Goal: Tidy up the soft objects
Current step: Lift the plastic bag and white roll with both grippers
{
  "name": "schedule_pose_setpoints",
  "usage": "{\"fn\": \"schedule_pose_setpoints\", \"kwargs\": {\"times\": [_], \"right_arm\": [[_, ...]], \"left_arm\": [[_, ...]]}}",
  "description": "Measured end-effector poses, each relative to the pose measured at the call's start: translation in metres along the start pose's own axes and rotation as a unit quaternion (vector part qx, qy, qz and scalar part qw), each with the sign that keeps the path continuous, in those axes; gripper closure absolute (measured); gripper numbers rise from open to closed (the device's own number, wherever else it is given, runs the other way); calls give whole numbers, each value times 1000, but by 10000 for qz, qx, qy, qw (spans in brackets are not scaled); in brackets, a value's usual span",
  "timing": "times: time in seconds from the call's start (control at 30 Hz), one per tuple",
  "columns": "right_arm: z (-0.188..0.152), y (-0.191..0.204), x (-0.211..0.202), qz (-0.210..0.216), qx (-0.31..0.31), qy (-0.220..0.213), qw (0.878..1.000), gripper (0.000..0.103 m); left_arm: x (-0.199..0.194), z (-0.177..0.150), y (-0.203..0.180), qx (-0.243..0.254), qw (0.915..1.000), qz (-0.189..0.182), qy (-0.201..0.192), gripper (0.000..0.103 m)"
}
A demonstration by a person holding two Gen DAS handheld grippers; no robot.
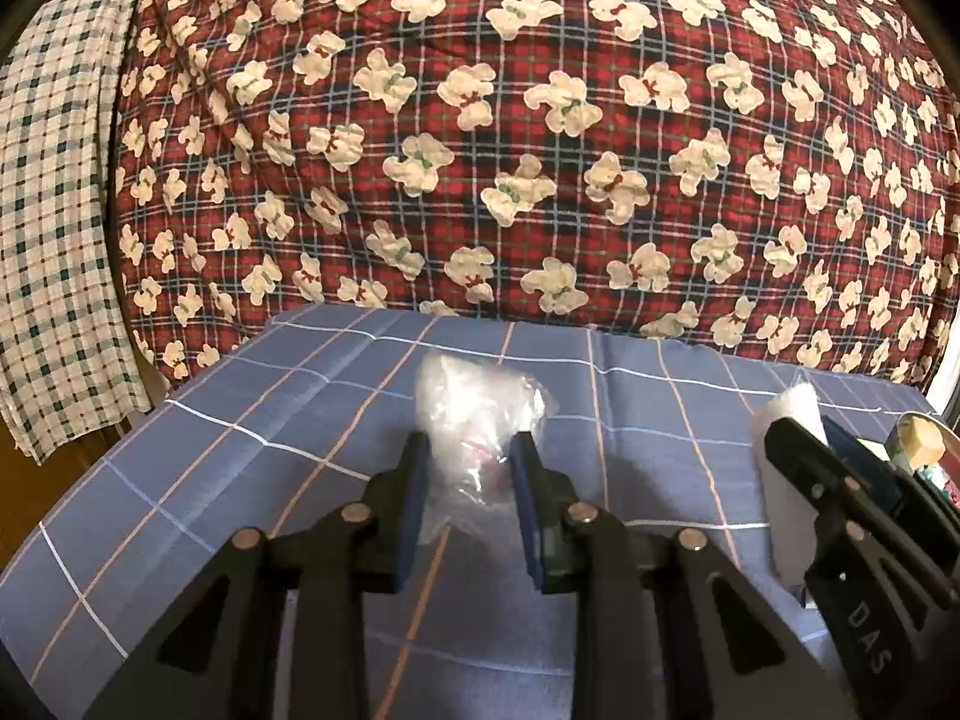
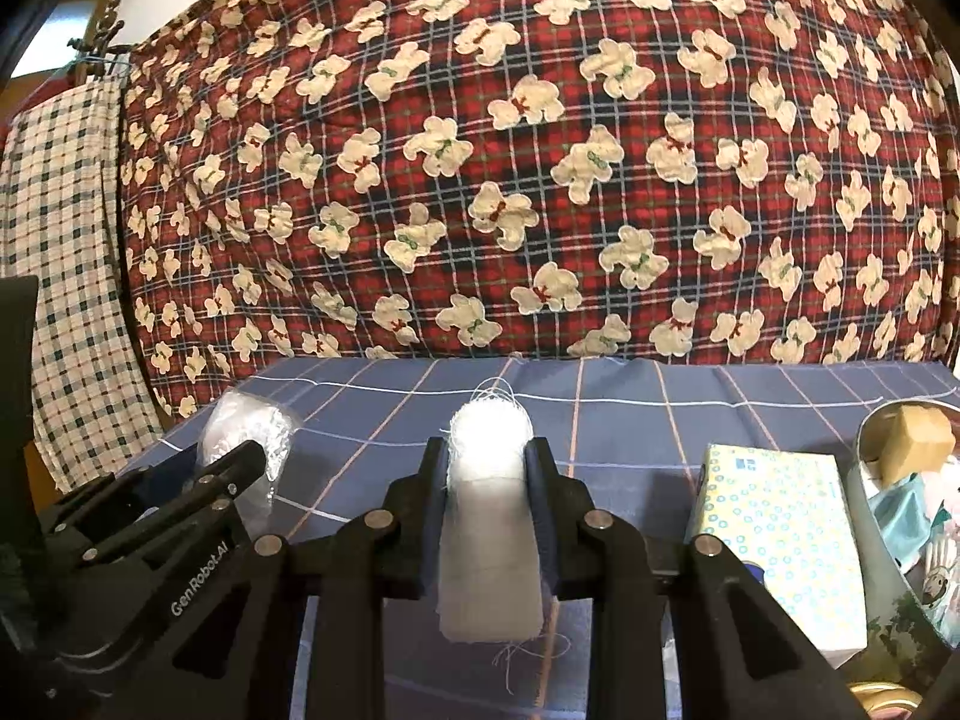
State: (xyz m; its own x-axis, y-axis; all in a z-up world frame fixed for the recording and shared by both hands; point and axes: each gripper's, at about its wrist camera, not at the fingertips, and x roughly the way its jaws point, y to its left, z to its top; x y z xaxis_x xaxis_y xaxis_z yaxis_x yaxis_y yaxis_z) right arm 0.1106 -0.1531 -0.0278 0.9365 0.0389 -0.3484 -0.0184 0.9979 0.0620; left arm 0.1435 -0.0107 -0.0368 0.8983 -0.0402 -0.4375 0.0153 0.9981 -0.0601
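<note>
Through my left wrist camera I count one clear plastic bag (image 1: 480, 414) on the blue checked cloth (image 1: 300, 420), sitting between the two fingers of my left gripper (image 1: 471, 450). The jaws look closed onto its near end, though the film is so see-through I can't be sure how firmly; something red shows faintly inside. At the right edge my right gripper (image 1: 810, 426) covers most of one white pad (image 1: 786, 408).

Through my right wrist camera, my right gripper (image 2: 487, 456) is pinched on that one white gauze-like pad (image 2: 489, 516), frayed threads trailing from it. One patterned tissue box (image 2: 780, 540) lies beside it, and one basket (image 2: 870, 510), cut off by the frame, holds toys. My left gripper (image 2: 240, 468) hides part of the bag (image 2: 252, 426)
</note>
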Motion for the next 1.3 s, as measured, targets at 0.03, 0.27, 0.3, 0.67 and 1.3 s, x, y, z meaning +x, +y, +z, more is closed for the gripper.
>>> {"fn": "schedule_pose_setpoints", "kwargs": {"times": [0.03,0.27,0.3,0.67,1.3], "right_arm": [[0,1,-1,9,-16,-27,10000,74],[-1,0,-8,63,-33,-212,9998,74],[-1,1,-10,70,-43,-244,9997,74],[-2,0,-19,171,-18,-444,9989,74],[-4,-2,-41,314,16,-849,9959,74]], "left_arm": [[-1,0,0,8,10000,13,-17,77],[-7,-1,-1,39,9998,70,-158,77],[-8,-1,-1,52,9998,73,-181,77],[-17,-2,-2,93,9990,168,-396,77],[-29,-4,-3,110,9971,316,-688,77]]}}
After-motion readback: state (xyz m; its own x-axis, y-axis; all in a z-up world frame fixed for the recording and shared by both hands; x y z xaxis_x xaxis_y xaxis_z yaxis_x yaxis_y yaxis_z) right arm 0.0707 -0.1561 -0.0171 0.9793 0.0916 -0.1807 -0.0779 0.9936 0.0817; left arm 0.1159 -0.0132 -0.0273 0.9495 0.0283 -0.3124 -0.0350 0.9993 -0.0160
